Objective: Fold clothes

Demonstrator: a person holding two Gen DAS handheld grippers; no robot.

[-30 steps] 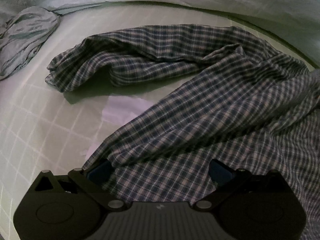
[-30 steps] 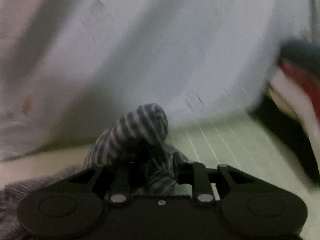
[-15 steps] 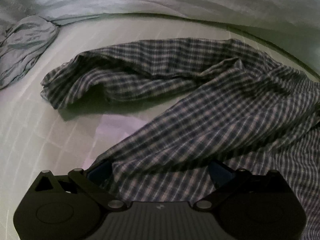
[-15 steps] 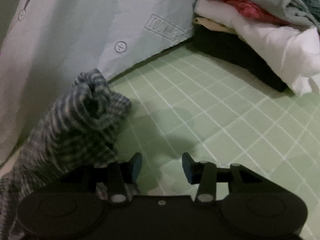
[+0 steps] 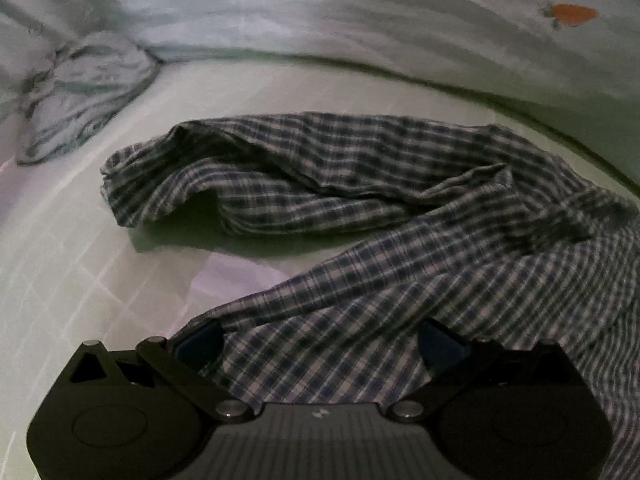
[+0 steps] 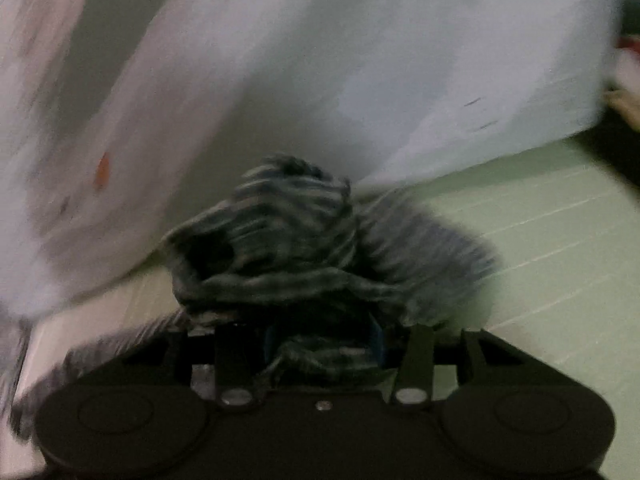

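A blue-and-white plaid garment [image 5: 360,184] lies crumpled on the pale green gridded mat [image 5: 80,264], with a long part stretched toward the back left. My left gripper [image 5: 320,340] is open wide, and the near edge of the garment lies loosely between its fingers. In the blurred right wrist view, a bunched end of the plaid garment [image 6: 280,232] rises just ahead of my right gripper [image 6: 322,344]. The fingers of that gripper are shut on a wad of the cloth.
A crumpled light blue cloth [image 5: 80,92] lies at the back left. A pale sheet with an orange carrot print [image 5: 572,14] runs along the far edge of the mat. A stack of clothes [image 6: 628,76] shows blurred at the right.
My right gripper stood open beside the plaid bunch half a second ago and now has cloth between its fingers, and its view has swung left. The left view has shifted slightly.
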